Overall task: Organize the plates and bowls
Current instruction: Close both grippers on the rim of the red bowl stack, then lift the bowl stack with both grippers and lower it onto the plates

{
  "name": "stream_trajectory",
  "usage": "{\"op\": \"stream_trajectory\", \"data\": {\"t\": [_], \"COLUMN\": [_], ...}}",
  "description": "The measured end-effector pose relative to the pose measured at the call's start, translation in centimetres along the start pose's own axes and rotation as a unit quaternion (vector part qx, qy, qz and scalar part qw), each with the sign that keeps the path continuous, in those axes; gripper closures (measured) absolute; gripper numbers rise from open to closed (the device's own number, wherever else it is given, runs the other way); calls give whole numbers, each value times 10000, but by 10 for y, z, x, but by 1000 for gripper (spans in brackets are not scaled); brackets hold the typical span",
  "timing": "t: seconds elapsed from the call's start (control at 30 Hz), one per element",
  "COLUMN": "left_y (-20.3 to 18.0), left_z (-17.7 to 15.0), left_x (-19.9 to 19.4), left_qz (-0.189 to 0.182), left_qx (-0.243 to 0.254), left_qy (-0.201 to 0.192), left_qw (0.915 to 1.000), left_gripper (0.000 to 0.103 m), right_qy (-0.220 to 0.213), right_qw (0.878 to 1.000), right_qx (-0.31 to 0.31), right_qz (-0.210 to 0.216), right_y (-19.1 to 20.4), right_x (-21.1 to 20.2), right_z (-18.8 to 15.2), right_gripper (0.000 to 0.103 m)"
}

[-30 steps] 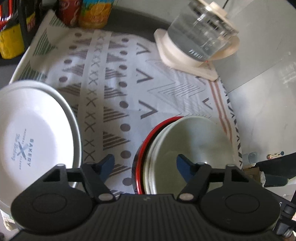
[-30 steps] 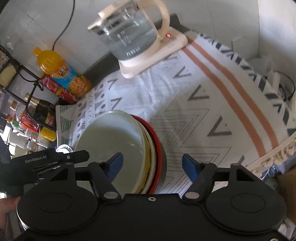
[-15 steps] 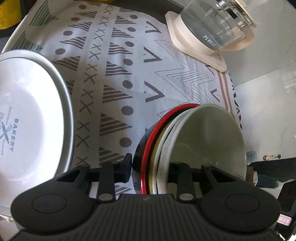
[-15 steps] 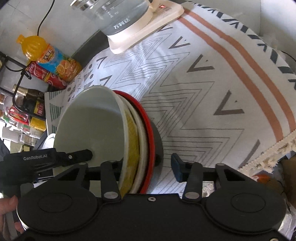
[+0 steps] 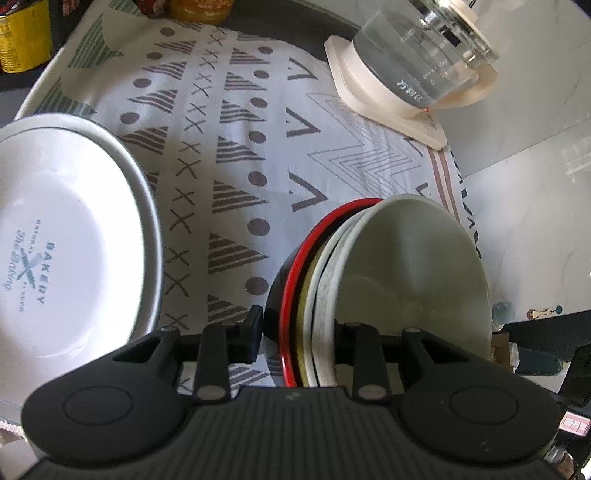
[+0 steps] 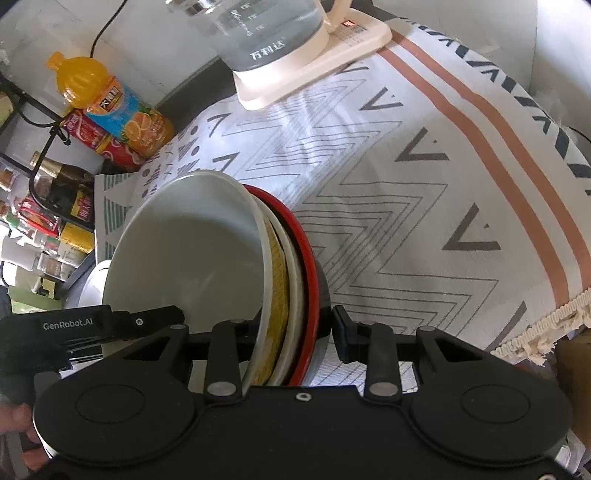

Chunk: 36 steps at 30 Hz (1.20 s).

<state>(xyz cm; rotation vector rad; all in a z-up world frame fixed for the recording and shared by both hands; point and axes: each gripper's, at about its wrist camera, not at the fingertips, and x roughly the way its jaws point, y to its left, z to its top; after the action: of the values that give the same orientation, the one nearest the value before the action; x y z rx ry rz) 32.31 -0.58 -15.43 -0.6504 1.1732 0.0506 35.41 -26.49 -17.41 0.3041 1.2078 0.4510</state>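
Left wrist view: left gripper clamped across the near rim of the bowl stack, which sits on the patterned cloth; white plate left.
Right wrist view: right gripper closed over the stack's opposite rim; kettle behind.

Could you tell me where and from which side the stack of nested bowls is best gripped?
Grip the stack of nested bowls at its rim walls, from two opposite sides. The left gripper and right gripper each put one finger inside the top pale green bowl and one outside the black red-rimmed bowl, clamping all layers.
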Motion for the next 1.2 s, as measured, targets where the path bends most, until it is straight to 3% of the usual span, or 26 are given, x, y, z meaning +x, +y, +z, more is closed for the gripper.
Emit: {"op": "stream_trajectory", "data": {"t": [0.57,1.2], "left_y": [11,57], "left_z": [2,1], "left_x": [-52,-114], "left_qz": [-160,-89], "left_qx": [-188,-756], "left_qy": [-411,-995], "left_qw": [9988,9921], "left_gripper": [74,73], "right_qy": [-344,-293], "right_qw": [9988,9941], "right_qx": [-309,-872], "right_qz": [145,570], "right_y": [42,110], "right_x": [-29,-30], "right_z": [10,17], "right_gripper": [70,70]}}
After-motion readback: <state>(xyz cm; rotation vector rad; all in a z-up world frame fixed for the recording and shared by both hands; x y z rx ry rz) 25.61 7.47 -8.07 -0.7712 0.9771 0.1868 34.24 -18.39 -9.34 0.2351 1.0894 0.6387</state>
